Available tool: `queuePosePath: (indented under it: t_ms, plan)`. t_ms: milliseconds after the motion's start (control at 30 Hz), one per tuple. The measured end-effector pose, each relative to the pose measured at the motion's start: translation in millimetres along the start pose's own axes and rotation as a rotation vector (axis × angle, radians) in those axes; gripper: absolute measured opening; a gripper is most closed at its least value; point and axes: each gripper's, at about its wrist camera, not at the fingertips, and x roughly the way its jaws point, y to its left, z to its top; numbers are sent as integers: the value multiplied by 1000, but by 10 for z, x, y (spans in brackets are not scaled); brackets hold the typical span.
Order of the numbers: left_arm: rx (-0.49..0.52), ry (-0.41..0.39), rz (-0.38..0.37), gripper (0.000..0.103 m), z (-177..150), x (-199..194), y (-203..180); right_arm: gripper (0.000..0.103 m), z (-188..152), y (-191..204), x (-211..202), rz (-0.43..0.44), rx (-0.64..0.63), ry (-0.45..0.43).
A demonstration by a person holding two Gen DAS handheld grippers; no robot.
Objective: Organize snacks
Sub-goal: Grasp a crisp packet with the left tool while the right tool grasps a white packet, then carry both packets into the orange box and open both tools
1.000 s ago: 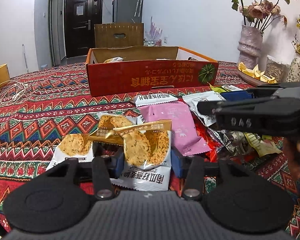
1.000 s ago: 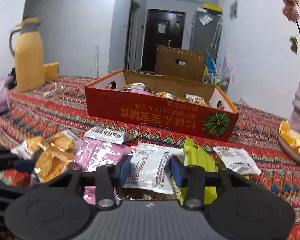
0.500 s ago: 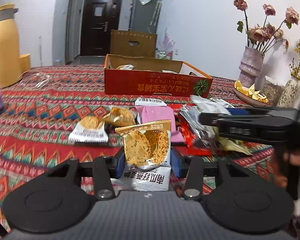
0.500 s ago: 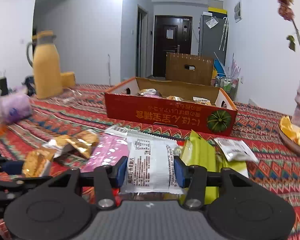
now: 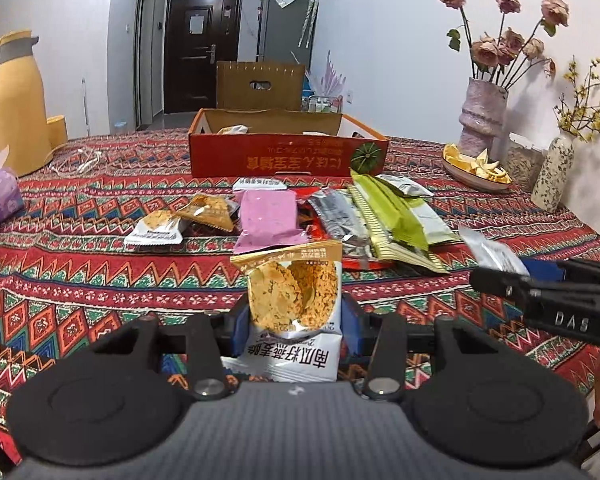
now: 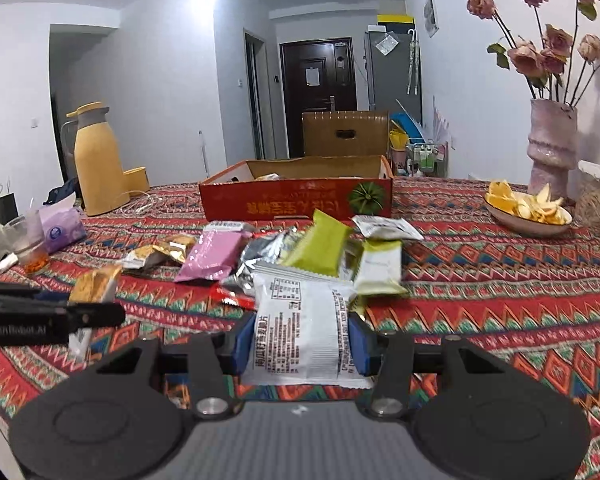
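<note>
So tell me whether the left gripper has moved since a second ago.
Yes. The left gripper, shut on the cracker packet, has pulled back from the red box, which now looks smaller and farther off.

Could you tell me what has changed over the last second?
Both hand-held grippers drew back from the snack pile: the left lifted its cracker packet clear, and the right lifted its white packet. Both stayed clamped. The red box and the pile stayed put.

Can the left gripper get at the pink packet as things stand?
Probably not yet: the left gripper is shut on a cracker packet, so its jaws are full. The pink packet lies uncovered ahead.
</note>
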Motion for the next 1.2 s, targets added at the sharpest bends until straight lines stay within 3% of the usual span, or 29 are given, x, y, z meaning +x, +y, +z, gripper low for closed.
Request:
queuePosePath:
  t_ms: [367, 533, 667, 867, 1000, 1100, 1200]
  plan:
    - [25, -15, 7, 46, 183, 30, -101, 47, 37, -131, 44, 13, 3, -8]
    - [32, -67, -41, 46, 703, 139, 59, 47, 384, -240, 98, 29, -45, -31]
    - [15, -57, -66, 46, 1270, 582, 184, 47, 909, -369, 292, 81, -137, -66]
    - [33, 6, -103, 46, 2016, 1593, 356, 47, 1772, -684, 1103, 21, -158, -140]
    - [16, 54, -75, 46, 2497, 2352, 472, 47, 2294, -858, 1935, 31, -139, -86]
    - [11, 83, -52, 46, 2739, 2876, 501, 47, 2523, -852, 2568, -41, -188, -85]
    - [-26, 131, -44, 46, 2945, 3405, 574, 47, 2689, -828, 3228, -43, -189, -9]
